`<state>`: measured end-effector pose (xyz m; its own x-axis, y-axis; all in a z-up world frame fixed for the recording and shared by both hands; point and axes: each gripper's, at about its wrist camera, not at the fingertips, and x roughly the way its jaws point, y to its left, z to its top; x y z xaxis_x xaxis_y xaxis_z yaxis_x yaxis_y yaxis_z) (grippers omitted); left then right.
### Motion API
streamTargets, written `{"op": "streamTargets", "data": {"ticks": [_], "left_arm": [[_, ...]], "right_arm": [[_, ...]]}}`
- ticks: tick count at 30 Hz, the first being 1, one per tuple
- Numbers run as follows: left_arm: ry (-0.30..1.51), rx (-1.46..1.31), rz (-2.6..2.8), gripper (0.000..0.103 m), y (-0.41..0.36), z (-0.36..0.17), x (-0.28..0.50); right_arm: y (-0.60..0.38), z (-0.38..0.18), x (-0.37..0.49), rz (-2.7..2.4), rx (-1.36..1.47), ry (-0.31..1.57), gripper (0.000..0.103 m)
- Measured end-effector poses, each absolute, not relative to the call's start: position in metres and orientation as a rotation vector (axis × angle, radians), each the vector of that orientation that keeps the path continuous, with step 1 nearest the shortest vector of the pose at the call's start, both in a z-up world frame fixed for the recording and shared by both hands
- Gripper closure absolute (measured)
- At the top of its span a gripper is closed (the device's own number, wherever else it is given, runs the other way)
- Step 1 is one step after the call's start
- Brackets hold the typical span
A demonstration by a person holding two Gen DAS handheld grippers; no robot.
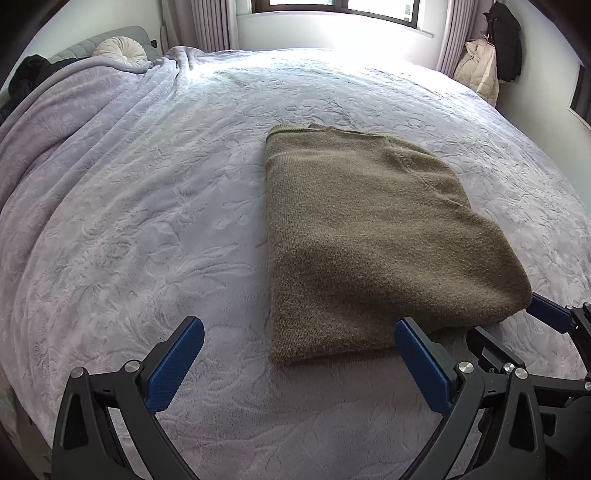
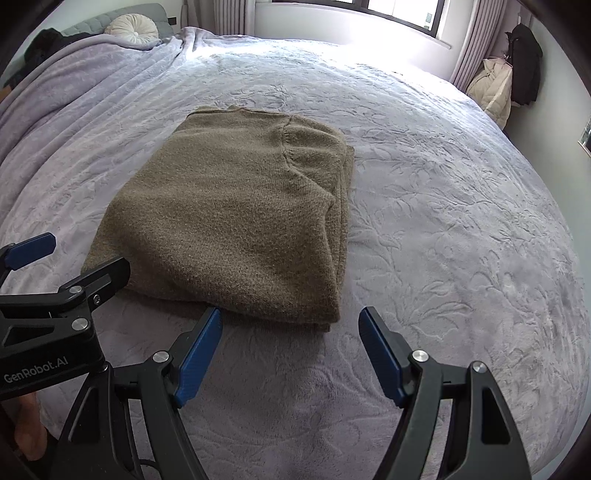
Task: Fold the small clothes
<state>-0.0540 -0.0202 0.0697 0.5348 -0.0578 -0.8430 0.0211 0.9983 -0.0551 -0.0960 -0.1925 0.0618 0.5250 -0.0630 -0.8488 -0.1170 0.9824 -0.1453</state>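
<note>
An olive-brown knitted sweater (image 1: 354, 236) (image 2: 236, 206) lies folded into a rectangle on the bed. My left gripper (image 1: 295, 330) is open at the sweater's near left corner, its right finger (image 1: 413, 347) at the near edge. My right gripper (image 2: 290, 314) is open around the near right corner, its left finger (image 2: 207, 332) against the near edge. No pad presses on the fabric. Each gripper also shows in the other's view: the right gripper (image 1: 517, 326) by the sweater's right corner, the left gripper (image 2: 74, 260) at the left edge.
A lavender embossed blanket (image 1: 147, 221) (image 2: 461, 240) covers the bed. A round cream cushion (image 1: 120, 51) and dark clothes (image 1: 29, 77) lie at the headboard, far left. Coats (image 1: 491, 62) hang by the curtains at the far right, under a bright window (image 1: 332, 7).
</note>
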Motion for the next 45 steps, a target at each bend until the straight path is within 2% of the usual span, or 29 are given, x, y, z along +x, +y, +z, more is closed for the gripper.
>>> {"op": "streamTargets", "data": {"ticks": [45], "left_arm": [[1.023, -0.037, -0.029, 0.0, -0.015, 0.073, -0.058]], "right_arm": [[-0.178, 0.064, -0.101, 0.053, -0.223, 1.023, 0.024]]}}
